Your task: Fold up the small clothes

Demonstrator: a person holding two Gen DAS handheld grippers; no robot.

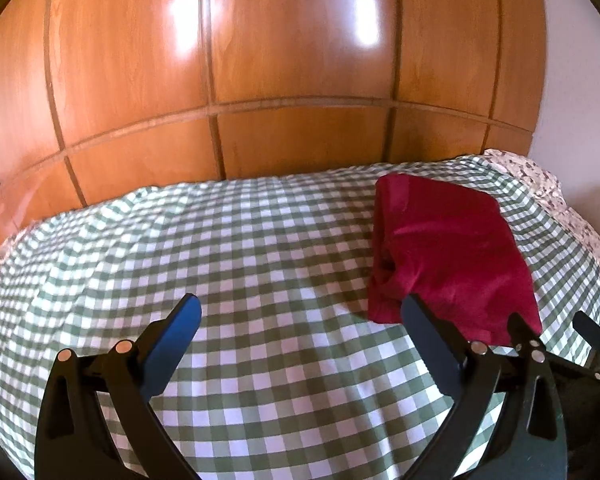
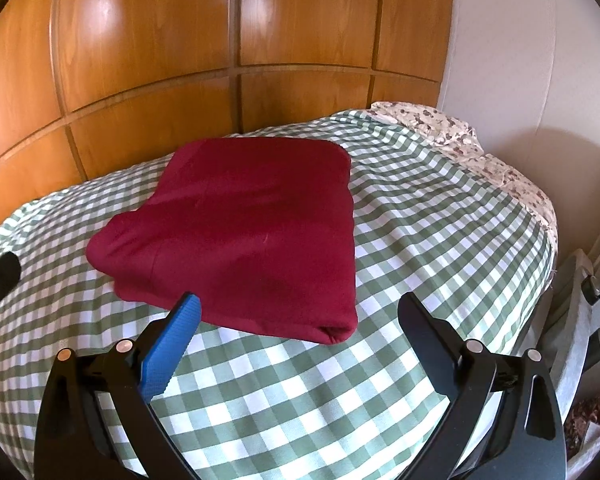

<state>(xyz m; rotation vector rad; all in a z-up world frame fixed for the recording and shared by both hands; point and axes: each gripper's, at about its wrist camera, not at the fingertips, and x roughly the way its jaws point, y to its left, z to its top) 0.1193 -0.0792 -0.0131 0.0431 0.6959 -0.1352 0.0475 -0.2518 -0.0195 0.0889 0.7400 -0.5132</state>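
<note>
Left gripper: fingers spread wide apart, gripping nothing, held over bare checked cloth; its right finger overlaps the near-left corner of the garment in the left wrist view, and I cannot tell if it touches.
Right gripper: fingers also wide apart and empty, poised just short of the garment's near edge; the blue-padded left finger overlaps that edge in the right wrist view.
Red garment: a dark red piece, folded into a thick, roughly rectangular pad lying flat on the bed, to the right of the left gripper and straight ahead of the right one.
Long axis: runs from the near edge away toward the wardrobe, leaning a little leftward going back; a rolled fold shows at the near-right corner, and loose layers bulge at the left side.
Bed: covered with a green-and-white checked sheet, gently wrinkled; a wide stretch lies bare to the garment's left and a narrower strip to its right.
Patterned bedding: floral cloth at the far-right corner, well apart from the garment.
Wardrobe: glossy wooden panels rise just behind the bed's far edge.
Wall: white, closing in the bed's right side.
Grey object: stands beside the bed's right edge, with dark knobs; I cannot tell what it is.
</note>
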